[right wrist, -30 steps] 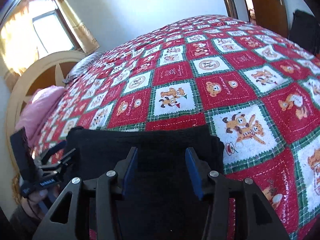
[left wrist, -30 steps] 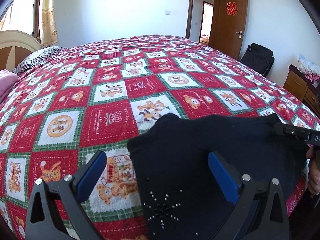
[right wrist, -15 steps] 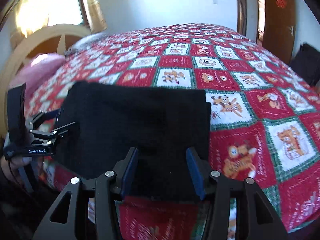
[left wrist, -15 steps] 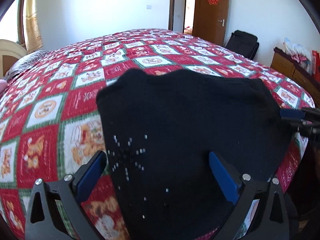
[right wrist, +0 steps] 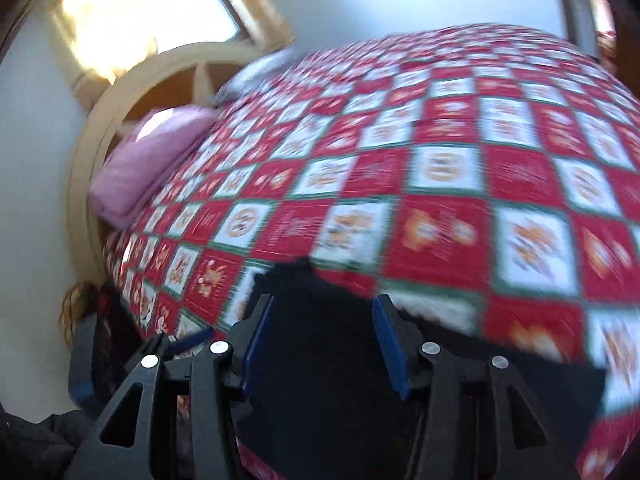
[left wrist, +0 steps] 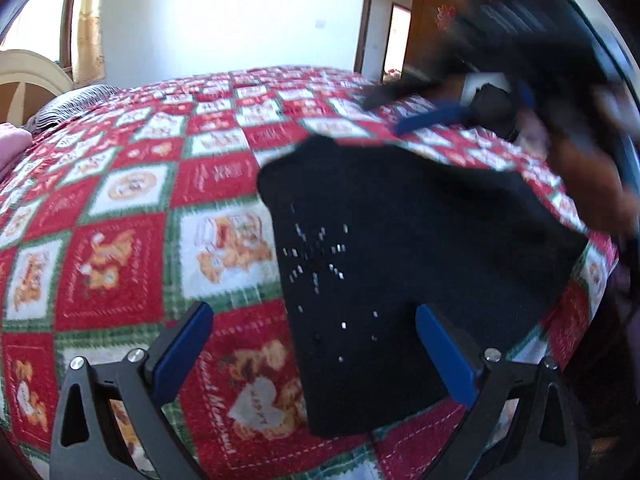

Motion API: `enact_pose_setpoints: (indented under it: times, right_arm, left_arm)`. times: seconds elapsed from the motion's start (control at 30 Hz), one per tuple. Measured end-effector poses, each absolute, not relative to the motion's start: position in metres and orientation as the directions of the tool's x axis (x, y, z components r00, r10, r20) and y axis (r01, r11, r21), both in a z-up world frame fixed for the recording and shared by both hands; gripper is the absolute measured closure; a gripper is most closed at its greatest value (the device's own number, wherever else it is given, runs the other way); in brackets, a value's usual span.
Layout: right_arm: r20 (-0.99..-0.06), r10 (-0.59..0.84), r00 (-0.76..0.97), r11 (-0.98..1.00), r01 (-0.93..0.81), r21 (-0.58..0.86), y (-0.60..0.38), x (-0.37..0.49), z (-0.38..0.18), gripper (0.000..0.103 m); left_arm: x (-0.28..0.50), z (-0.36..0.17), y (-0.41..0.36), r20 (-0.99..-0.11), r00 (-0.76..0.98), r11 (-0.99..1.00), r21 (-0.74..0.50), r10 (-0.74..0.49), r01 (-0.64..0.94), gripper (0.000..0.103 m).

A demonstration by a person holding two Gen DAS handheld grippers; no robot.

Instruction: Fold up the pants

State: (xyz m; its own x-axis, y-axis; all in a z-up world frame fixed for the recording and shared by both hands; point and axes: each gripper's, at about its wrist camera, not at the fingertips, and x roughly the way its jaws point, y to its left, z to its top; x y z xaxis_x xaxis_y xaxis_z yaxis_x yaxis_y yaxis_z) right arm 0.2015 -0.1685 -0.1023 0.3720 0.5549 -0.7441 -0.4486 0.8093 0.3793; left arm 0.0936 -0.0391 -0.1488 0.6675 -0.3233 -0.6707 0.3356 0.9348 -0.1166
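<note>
The black pants (left wrist: 400, 248), folded into a compact slab with small silver studs, lie at the near edge of the bed. My left gripper (left wrist: 316, 332) is open and empty, its blue pads wide apart just in front of the pants. My right gripper (right wrist: 322, 332) is open with nothing between its pads, above the black pants (right wrist: 340, 400). It also shows blurred in the left wrist view (left wrist: 420, 112), raised above the far right of the pants.
The bed carries a red, white and green bear-patterned quilt (left wrist: 120, 208). A pink pillow (right wrist: 148, 160) and a cream headboard (right wrist: 132, 92) are at its head. A doorway (left wrist: 396, 44) opens behind the bed.
Both grippers have pulled back from the pants. The right gripper has lifted and swung quickly, blurring its view. The pants lie lower and flatter on the quilt than half a second ago.
</note>
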Motion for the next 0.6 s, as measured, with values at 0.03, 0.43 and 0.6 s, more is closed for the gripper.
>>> enact_pose_setpoints:
  times: [0.03,0.43,0.6]
  right_arm:
    - [-0.756,0.547,0.358,0.810,-0.456,0.370,-0.159,0.208,-0.104,0.051]
    - [-0.900,0.394,0.184,0.797,-0.557,0.234,-0.085,0.227,-0.128,0.087]
    - [-0.890,0.378,0.256,0.845,-0.487,0.219,-0.096,0.242,-0.129,0.096]
  left_arm:
    - [0.094,-0.151,-0.039,-0.670,0.666,0.933,-0.121,-0.329,0.338,0.000]
    - [0.095,-0.155,-0.037,-0.660,0.673,0.930,-0.120,-0.336,0.346,0.000]
    - [0.095,-0.156,-0.038,-0.652,0.681,0.932,-0.116,-0.332,0.343,0.000]
